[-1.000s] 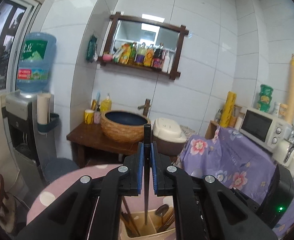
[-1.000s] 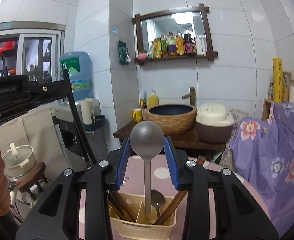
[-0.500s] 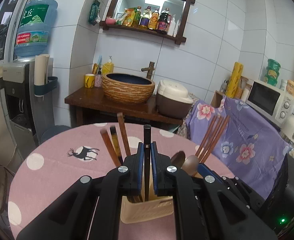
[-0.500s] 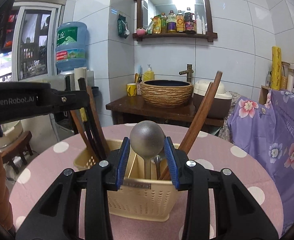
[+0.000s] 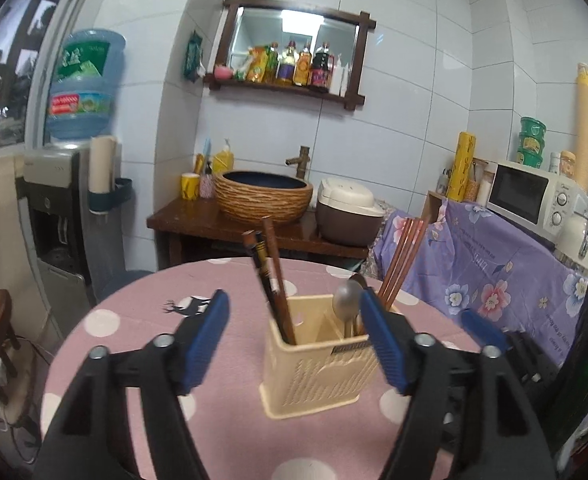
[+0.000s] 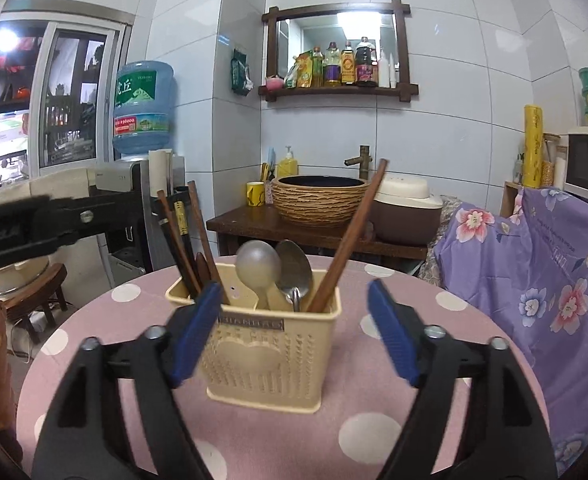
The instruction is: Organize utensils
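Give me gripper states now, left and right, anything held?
Left gripper: jaws opening, nothing held; the utensil holder sits beyond them.
Right gripper: jaws opening, nothing held; the round spoon stands free in the holder.

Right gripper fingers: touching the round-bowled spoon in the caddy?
Apart. The right wrist view shows the right gripper opening, its fingers clear of the spoon.

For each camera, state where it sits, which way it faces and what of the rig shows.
Left wrist: rides the left gripper, facing the cream utensil holder on the pink table; its own jaws are opening, nothing between them.
Right wrist: rides the right gripper, facing the same holder; jaws opening, empty; the left gripper crosses its left edge.
Shared: holder, table, wicker basin.
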{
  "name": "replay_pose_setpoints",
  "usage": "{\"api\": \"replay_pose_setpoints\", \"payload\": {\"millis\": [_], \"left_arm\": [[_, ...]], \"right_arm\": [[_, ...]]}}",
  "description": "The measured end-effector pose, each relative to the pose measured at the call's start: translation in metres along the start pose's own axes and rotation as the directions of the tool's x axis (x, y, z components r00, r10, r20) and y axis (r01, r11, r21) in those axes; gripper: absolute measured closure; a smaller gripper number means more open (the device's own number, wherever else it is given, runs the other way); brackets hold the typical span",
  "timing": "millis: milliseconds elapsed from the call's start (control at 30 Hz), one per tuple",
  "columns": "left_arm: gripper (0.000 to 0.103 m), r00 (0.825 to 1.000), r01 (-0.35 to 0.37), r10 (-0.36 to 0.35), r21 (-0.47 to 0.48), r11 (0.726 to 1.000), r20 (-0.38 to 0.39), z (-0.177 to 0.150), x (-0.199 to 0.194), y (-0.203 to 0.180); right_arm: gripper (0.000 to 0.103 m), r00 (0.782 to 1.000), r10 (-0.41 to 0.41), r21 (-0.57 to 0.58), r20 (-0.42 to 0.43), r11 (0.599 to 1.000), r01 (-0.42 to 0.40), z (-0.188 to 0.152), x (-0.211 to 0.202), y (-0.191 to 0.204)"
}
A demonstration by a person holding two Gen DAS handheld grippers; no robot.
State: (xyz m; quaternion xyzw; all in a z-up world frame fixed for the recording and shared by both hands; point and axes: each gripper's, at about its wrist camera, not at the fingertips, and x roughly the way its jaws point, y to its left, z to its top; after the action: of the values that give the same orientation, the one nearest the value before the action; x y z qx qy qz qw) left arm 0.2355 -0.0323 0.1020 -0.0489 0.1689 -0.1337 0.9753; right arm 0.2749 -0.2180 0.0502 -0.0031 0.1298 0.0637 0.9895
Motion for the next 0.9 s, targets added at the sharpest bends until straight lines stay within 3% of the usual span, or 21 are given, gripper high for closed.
{"api": "replay_pose_setpoints", "payload": {"millis": [133,267,400,567,767,900], "left_arm": [[0.005,0.998,-0.042,0.042,0.004,0.999,0.04,-0.036,-0.035,0.016],[0.005,0.994,-0.1,0.1,-0.009,0.995,0.031,-0.074,-0.06,0.031],[0.005,0.992,-0.127,0.127,-0.093,0.988,-0.01,-0.113,-0.082,0.046],[0.005,0.988,-0.152,0.15,-0.064,0.986,-0.029,-0.145,-0.111,0.04],[0.005,0.987,-0.159,0.16,-0.047,0.986,0.029,-0.151,-0.158,0.036],[0.005,0.99,-0.116,0.119,-0.043,0.992,0.074,-0.151,-0.182,0.031]], "right_arm": [[0.006,0.999,-0.014,-0.004,-0.041,1.0,0.013,-0.027,-0.034,-0.01],[0.006,0.994,-0.034,0.012,-0.1,0.999,0.036,-0.062,-0.061,-0.018],[0.006,0.988,-0.067,-0.003,-0.139,0.998,0.067,-0.102,-0.089,-0.009],[0.006,0.986,0.003,0.007,-0.167,1.0,-0.002,-0.141,-0.126,0.014],[0.006,0.995,0.051,0.012,-0.09,0.999,-0.05,-0.135,-0.176,0.031],[0.006,0.999,0.047,0.026,-0.015,0.999,-0.046,-0.123,-0.204,0.032]]}}
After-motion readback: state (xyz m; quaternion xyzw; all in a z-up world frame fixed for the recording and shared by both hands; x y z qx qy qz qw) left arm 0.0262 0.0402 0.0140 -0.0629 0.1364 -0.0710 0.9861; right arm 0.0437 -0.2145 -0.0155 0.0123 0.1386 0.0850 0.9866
